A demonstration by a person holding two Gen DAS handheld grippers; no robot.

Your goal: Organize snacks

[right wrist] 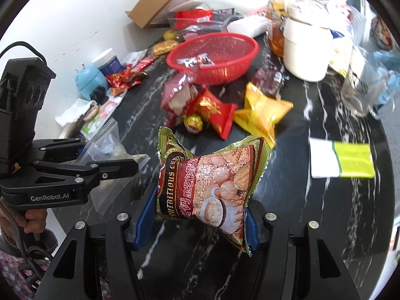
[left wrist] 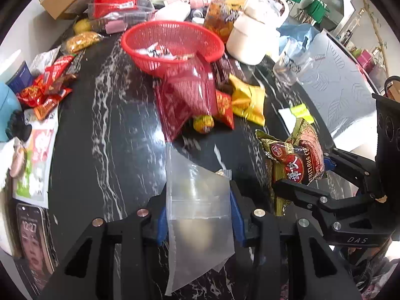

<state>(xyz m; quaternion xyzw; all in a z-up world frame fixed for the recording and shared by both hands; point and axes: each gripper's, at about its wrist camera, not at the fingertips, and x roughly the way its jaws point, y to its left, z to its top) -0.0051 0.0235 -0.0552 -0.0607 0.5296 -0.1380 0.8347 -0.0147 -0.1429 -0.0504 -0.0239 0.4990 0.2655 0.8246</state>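
My left gripper point(left wrist: 198, 215) is shut on a clear zip-top plastic bag point(left wrist: 197, 200), which hangs between its blue pads above the black marble table point(left wrist: 112, 130). My right gripper point(right wrist: 197, 212) is shut on a gold-and-red cereal packet point(right wrist: 210, 182), pinched at both sides and lifted off the table. In the left wrist view the same packet point(left wrist: 297, 160) shows at the right, with the right gripper point(left wrist: 307, 172) around it. The left gripper point(right wrist: 110, 160) with the clear bag point(right wrist: 107, 147) appears at the left of the right wrist view. A red mesh basket point(right wrist: 212, 57) holds a few small wrapped sweets.
Loose snacks lie below the basket: a red packet point(left wrist: 185, 100), a yellow packet point(right wrist: 262, 115), a round wrapped sweet point(left wrist: 203, 123). White containers point(right wrist: 306, 52), a glass mug point(right wrist: 362, 90), a cardboard box point(right wrist: 162, 7), a phone point(left wrist: 32, 235) and a yellow-white card point(right wrist: 342, 160) sit around the edges.
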